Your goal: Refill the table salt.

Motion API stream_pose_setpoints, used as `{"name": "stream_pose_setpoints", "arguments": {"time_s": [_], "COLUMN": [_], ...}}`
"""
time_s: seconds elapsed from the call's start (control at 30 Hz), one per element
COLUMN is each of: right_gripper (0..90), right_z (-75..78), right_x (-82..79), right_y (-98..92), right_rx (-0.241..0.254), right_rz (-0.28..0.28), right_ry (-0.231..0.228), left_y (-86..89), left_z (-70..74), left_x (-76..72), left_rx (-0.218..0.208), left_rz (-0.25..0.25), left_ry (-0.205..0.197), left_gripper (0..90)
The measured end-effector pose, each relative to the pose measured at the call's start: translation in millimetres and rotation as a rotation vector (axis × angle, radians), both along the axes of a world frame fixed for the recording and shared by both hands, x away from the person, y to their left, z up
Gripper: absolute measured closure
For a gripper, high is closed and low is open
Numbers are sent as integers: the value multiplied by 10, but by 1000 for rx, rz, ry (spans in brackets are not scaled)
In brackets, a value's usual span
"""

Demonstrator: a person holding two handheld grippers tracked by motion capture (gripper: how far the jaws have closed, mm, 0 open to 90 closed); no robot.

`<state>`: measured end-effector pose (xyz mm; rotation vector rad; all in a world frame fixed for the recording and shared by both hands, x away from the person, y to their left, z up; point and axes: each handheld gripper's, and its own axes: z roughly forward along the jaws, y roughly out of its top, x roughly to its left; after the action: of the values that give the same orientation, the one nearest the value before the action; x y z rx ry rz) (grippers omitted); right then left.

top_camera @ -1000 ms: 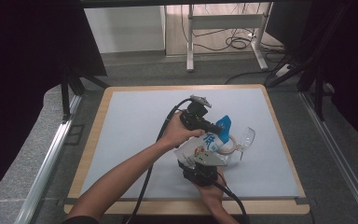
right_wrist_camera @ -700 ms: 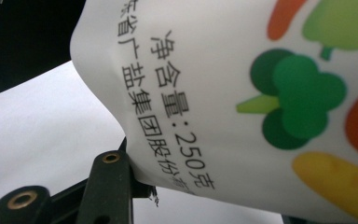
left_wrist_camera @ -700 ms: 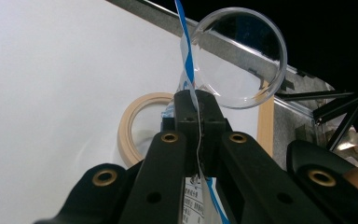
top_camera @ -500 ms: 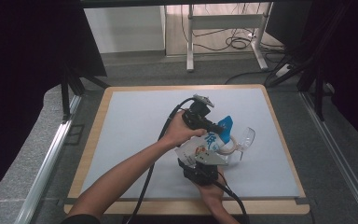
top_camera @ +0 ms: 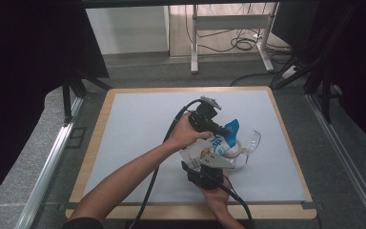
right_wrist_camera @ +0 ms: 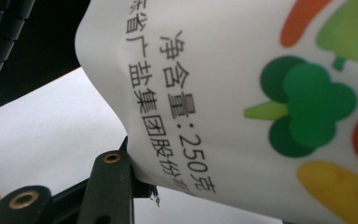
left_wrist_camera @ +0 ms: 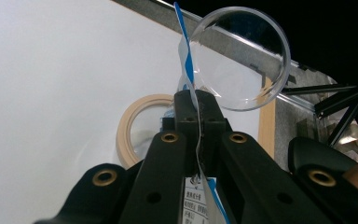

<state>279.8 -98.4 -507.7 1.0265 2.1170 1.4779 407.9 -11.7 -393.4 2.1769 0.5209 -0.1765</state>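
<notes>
Nothing has shifted since a moment ago: both hands and the bag sit where they were. Nearest the person, at the front of the table (top_camera: 124, 143), the right claw (top_camera: 205, 172) comes up from below and has the lower end of the white bag (top_camera: 208, 149) between its jaws, which stand partly apart around the bag's bulk; in the right gripper view the bag (right_wrist_camera: 242, 93) shows printed black characters and coloured vegetable pictures, with one black jaw against its bottom edge. Just beyond, the left claw (top_camera: 213, 125) reaches in from the person's left and is clamped tight on the bag's thin blue-and-white top edge (left_wrist_camera: 186, 60), the flat seam pinched between the closed jaws. So the bag hangs between the two claws, lifted off the white mat near the middle of the table, a little toward the right side. Past the bag lies a tan ring (top_camera: 233, 150) flat on the mat, and just beside it, farther right, a clear plastic cup (top_camera: 251, 142) on its side, its round mouth turned toward the left claw's camera.
</notes>
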Motion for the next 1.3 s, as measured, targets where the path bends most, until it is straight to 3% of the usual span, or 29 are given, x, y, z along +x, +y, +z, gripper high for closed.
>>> {"name": "stream_pose_setpoints", "arguments": {"time_s": [0.73, 1.3], "right_gripper": [541, 542], "right_z": [-5, 95], "right_x": [8, -41], "right_y": [6, 3], "right_rx": [-4, 34], "right_rz": [1, 19], "right_ry": [2, 25], "left_y": [-1, -39], "left_z": [-13, 9], "left_x": [14, 68], "left_rx": [7, 40], "left_rz": [-3, -37], "left_ry": [7, 32], "left_gripper": [900, 900]}}
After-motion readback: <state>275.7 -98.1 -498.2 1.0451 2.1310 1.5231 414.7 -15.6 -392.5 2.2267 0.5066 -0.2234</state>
